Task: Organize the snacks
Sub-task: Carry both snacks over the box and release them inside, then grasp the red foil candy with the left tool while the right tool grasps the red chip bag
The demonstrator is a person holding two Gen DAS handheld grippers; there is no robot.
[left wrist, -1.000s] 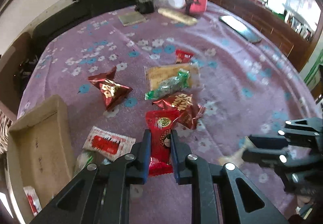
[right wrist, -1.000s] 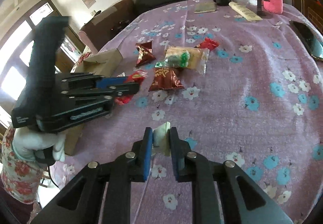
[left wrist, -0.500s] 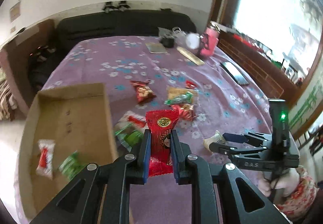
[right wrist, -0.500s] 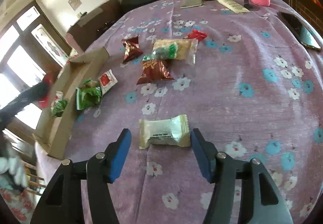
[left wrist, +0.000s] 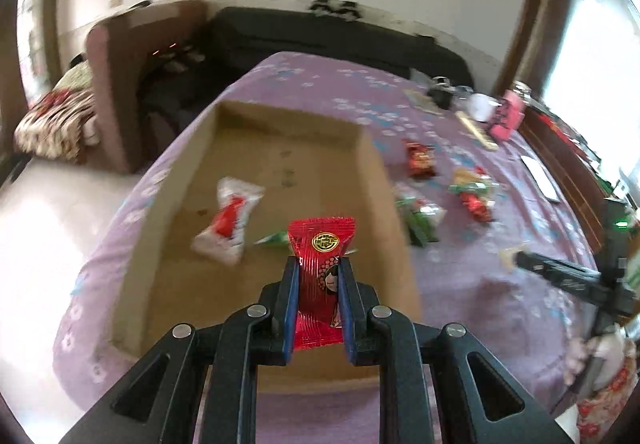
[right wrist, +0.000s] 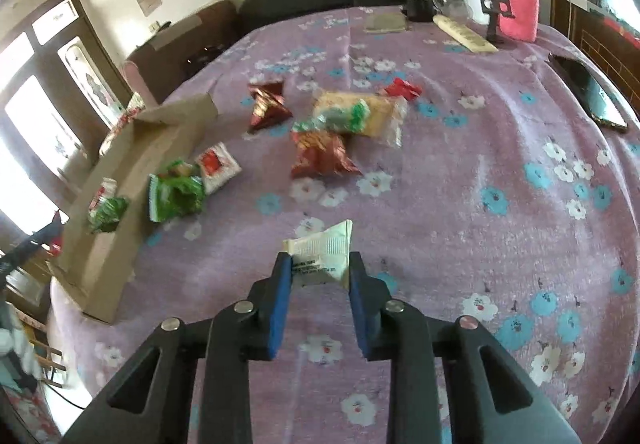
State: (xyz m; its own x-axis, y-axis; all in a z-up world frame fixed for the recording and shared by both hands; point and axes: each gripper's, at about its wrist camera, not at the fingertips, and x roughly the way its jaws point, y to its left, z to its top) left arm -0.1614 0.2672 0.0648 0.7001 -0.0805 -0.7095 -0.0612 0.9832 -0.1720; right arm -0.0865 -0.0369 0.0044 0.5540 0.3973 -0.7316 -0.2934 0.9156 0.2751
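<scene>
Left tongs, angled down over the cardboard box, grip a red packet; right tongs are closing around a pale packet.

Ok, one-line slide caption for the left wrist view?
Left gripper holds a red snack packet above the cardboard box, two snacks already inside.

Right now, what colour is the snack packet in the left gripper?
Red, with a gold round emblem: the snack packet shows best in the left wrist view.
</scene>
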